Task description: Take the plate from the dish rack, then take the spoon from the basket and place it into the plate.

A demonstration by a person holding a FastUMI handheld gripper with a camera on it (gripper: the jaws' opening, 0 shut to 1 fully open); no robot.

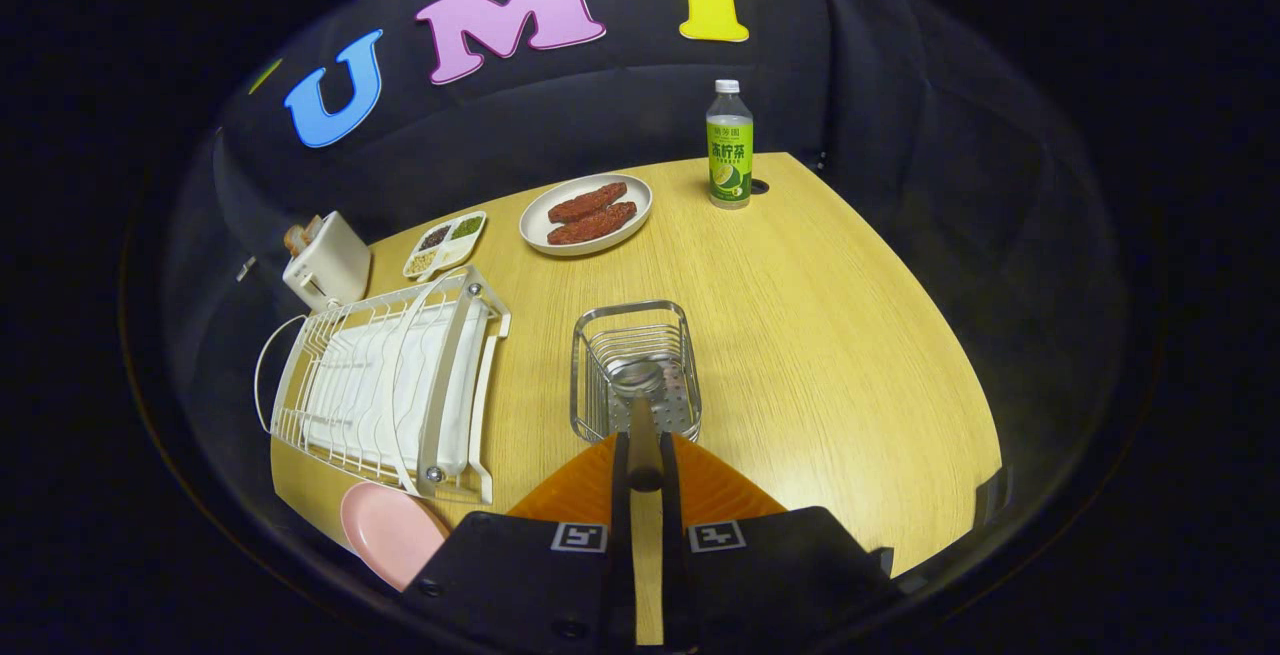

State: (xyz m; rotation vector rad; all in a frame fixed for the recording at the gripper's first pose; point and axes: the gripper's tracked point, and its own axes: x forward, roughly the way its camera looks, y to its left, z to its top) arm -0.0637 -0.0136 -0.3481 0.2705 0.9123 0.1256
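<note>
- Spoon (641,405): handle pinched between both fingers of the hand-held gripper (644,470); bowl still inside basket (634,371).
- Step, judged: lift straight up to clear basket wall, then carry left to pink plate (388,531).
- Plate lies just left of basket, beside the dish rack (385,385), which holds no dishes.

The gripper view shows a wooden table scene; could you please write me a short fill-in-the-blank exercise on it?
1. The gripper has its jaws closed on the metal spoon's ____.
2. The spoon's bowl lies inside the wire ____.
3. The pink plate lies on the table beside the white ____.
4. The round white dish holds two brown pieces of ____.

Missing words: handle; basket; dish rack; food
</note>
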